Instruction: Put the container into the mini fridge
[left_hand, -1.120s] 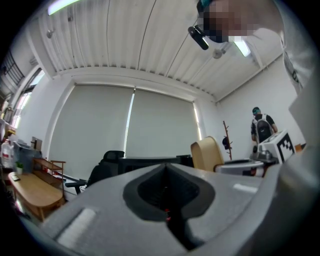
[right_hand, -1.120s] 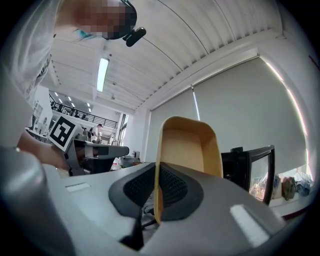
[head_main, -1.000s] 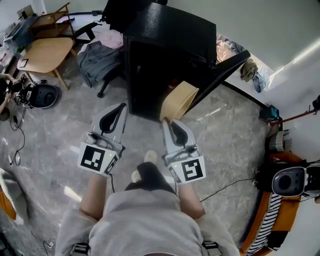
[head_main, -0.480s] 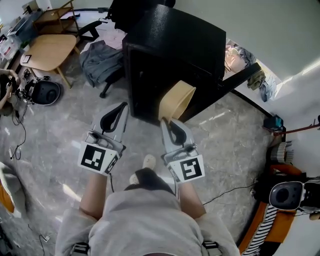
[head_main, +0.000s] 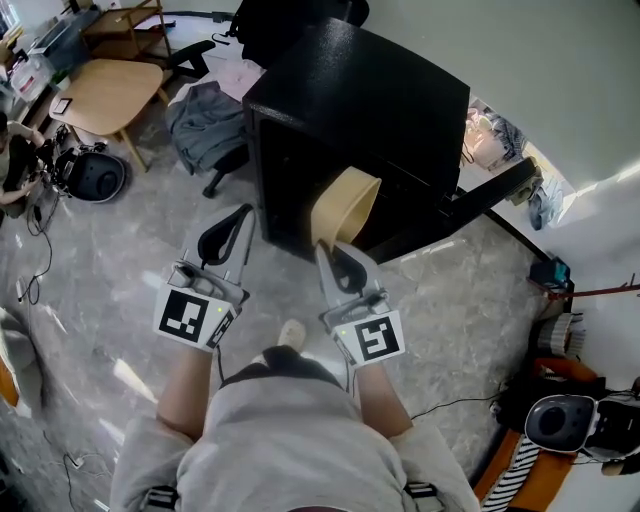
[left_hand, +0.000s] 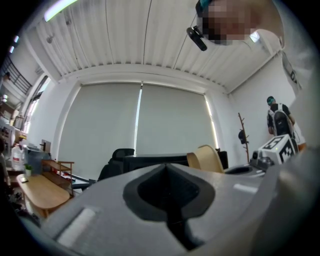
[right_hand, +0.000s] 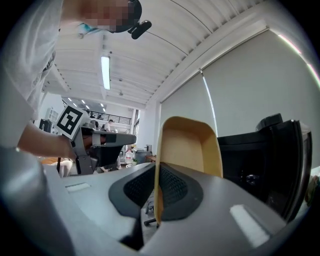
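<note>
The right gripper (head_main: 331, 250) has its jaws clamped on one wall of the tan container (head_main: 346, 204), held tilted at the open front of the black mini fridge (head_main: 372, 92) on the floor. The container's far end seems just inside the dark opening. The left gripper (head_main: 238, 218) hangs beside it, jaws together on nothing.

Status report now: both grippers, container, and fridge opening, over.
Right gripper shut on container rim. Left gripper shut, empty. Container tilted at open mini fridge mouth. No obstruction seen.
</note>
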